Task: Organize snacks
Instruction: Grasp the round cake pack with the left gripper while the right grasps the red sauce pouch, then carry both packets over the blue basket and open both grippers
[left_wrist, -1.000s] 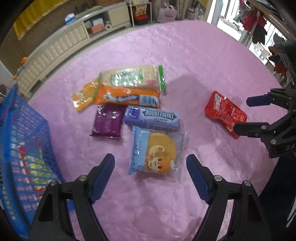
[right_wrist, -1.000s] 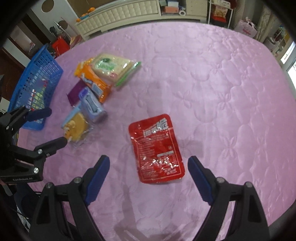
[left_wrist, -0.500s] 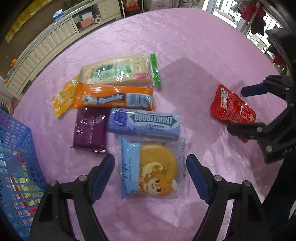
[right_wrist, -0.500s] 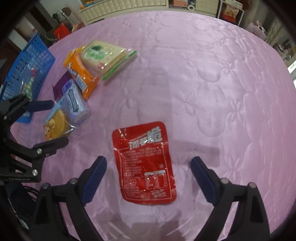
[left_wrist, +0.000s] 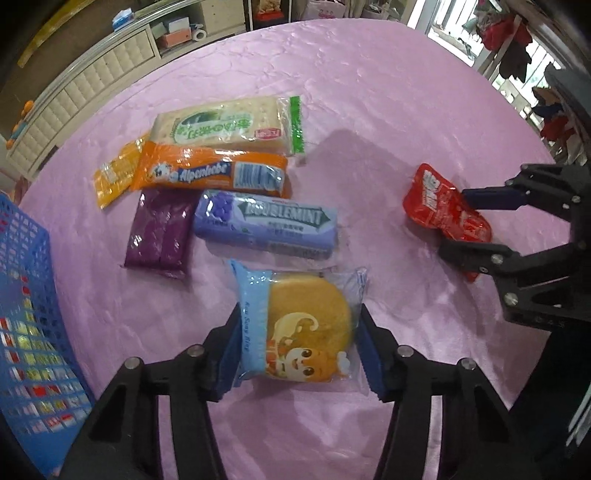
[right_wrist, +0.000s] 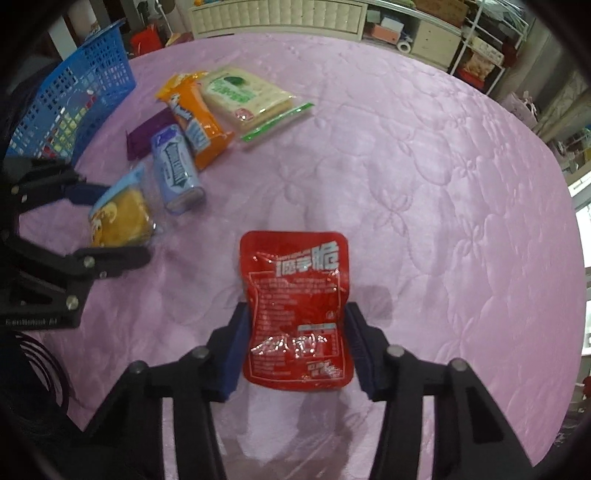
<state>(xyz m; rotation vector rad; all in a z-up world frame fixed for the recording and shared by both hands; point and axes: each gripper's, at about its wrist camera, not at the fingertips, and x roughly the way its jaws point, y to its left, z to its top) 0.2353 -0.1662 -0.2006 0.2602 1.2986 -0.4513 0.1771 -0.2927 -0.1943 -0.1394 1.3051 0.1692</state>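
quilted pink cloth (left_wrist: 369, 92) | left gripper (left_wrist: 299, 347) fingers clamp round cake pack (left_wrist: 299, 325) | right gripper (right_wrist: 295, 343) fingers clamp glossy red pouch (right_wrist: 295, 306)

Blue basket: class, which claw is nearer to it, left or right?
Left. The left claw grips the cake packet beside the blue basket; the right claw holds the red packet farther across the table.

A pink quilted cloth with a stitched flower pattern covers the table (right_wrist: 424, 177). Beyond its far edge, at about 12 o'clock in the right wrist view, stands a long cream tufted cabinet (right_wrist: 280, 16); open shelves (right_wrist: 402, 31) with boxes and a tape roll sit beside it toward 1 o'clock. A white wire rack (right_wrist: 487, 51) stands further right. In the left wrist view, daylight comes through a window (left_wrist: 458, 26) at 1 o'clock, with clothes (left_wrist: 517, 48) hanging near it.
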